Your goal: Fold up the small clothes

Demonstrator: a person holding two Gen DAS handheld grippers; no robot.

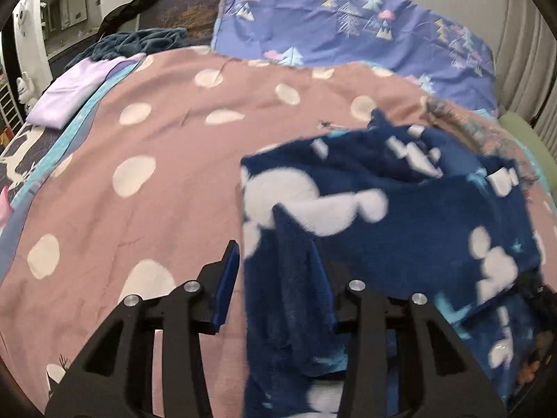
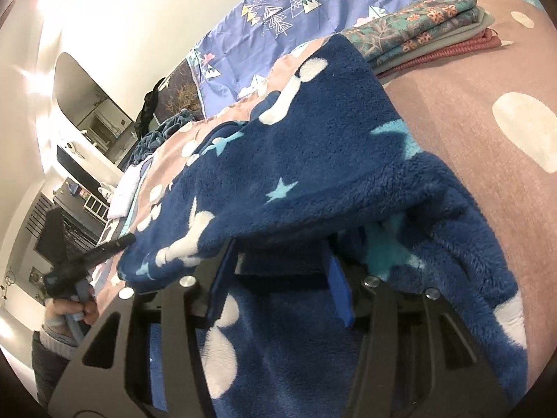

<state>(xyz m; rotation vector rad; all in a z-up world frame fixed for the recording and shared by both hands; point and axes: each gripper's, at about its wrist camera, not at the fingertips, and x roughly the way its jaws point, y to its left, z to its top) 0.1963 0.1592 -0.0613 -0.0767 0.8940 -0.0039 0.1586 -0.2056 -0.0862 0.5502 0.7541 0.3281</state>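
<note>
On the dotted bedspread [image 1: 156,132], the blue fleece garment [image 1: 400,216] runs lengthwise away from both cameras, near end cut off. Left gripper [image 1: 278,278] and right gripper [image 2: 278,278]: jaws part-open with fleece between; grip unclear.

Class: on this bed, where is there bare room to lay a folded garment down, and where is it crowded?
Free: the pink spotted cover, between the lilac folded cloth at its left edge and the navy fleece garment. Crowded: the right side, where the fleece lies against the stack of folded clothes.
</note>
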